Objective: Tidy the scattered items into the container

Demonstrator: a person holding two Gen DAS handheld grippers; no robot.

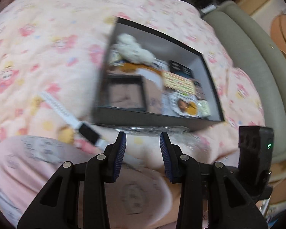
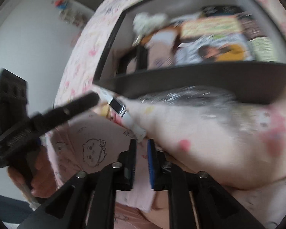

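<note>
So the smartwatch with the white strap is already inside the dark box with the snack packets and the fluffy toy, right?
Not quite. The smartwatch is not in the box; it lies on the floral quilt outside its near-left corner, as the left wrist view shows. The snack packets and fluffy toy are inside.

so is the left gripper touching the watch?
Apart. The left wrist view shows the left gripper open over bare quilt, with the watch lying left of its fingertips.

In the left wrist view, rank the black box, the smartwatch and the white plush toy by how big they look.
Largest to smallest:
1. black box
2. smartwatch, strap included, though it lies nearer the camera
3. white plush toy
</note>
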